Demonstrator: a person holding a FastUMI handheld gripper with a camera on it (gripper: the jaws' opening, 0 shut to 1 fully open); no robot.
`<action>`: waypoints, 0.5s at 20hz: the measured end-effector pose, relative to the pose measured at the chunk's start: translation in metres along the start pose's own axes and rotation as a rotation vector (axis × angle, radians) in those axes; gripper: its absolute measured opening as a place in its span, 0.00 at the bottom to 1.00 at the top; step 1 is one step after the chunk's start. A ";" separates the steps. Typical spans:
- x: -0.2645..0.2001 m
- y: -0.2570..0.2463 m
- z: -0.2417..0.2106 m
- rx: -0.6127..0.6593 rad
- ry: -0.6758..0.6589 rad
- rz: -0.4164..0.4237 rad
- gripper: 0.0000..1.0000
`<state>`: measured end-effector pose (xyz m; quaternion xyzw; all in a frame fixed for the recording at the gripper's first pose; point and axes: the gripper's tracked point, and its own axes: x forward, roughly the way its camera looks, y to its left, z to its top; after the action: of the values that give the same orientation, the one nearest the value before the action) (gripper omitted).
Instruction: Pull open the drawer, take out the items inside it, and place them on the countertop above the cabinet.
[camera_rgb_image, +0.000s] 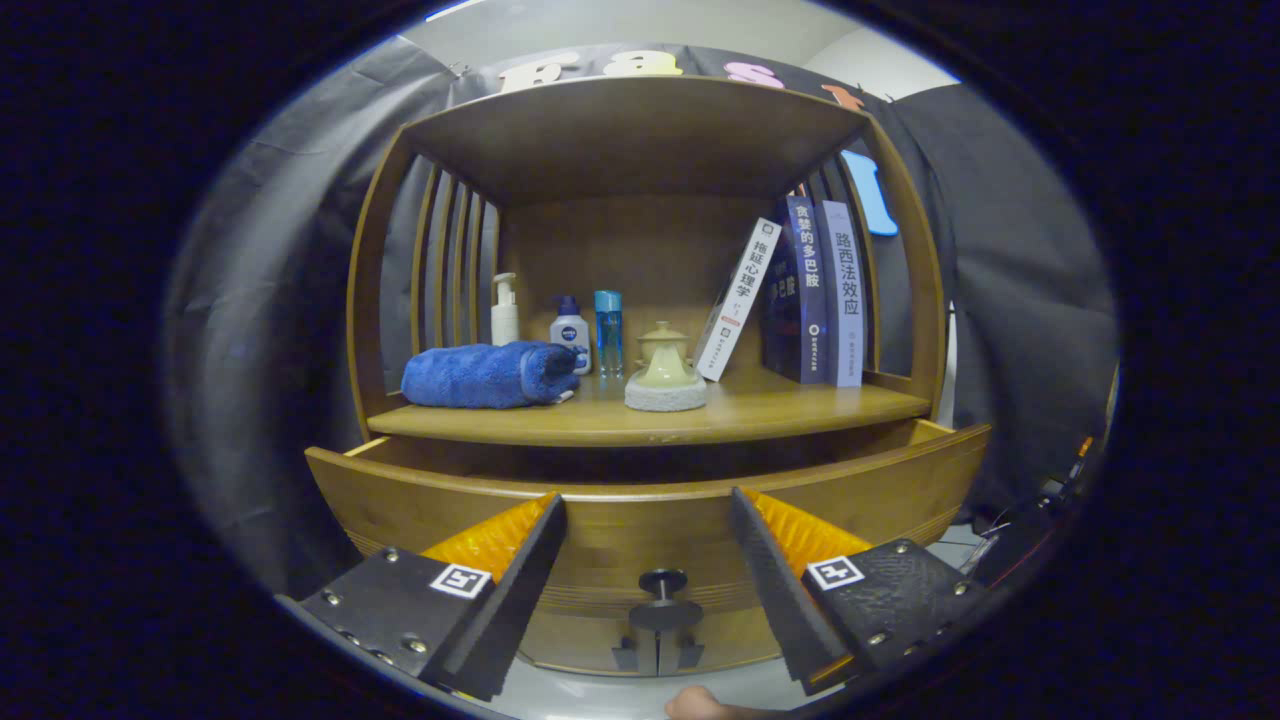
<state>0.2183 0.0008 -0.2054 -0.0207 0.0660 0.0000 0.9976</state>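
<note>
1. The booth wall, dark draped cloth, stands behind and on both sides of the wooden cabinet; a pale ceiling shows above the cabinet's top.
2. The wooden cabinet is the largest thing: curved side posts, slatted sides, a solid back panel and a flat top board over an open shelf space.
3. The countertop is the smooth wooden board inside the cabinet, just above the drawer.
4. The drawer sits under the countertop, pulled part way out of the cabinet; its curved front stands forward, and a dark gap shows between that front and the countertop's edge. What lies inside cannot be seen.
5. Three books stand at the cabinet's right side on the countertop, the nearest to the middle leaning.
6. A rolled blue towel lies at the cabinet's left side on the countertop.
7. A small cream lidded pot rests on a round pad near the cabinet's middle.
8. Three bottles stand by the cabinet's back panel, behind the towel.
9. The drawer knob is on the drawer front, low and central.
10. The gripper has its fingers spread wide, holding nothing, in front of the drawer front with the knob between them.
</note>
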 end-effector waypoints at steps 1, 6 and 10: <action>0.007 0.000 0.001 0.004 0.004 0.001 0.99; 0.034 0.002 0.003 0.004 0.021 -0.004 0.99; 0.048 0.002 0.004 0.006 0.036 -0.006 0.99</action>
<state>0.2661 0.0027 -0.2082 -0.0179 0.0841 -0.0036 0.9963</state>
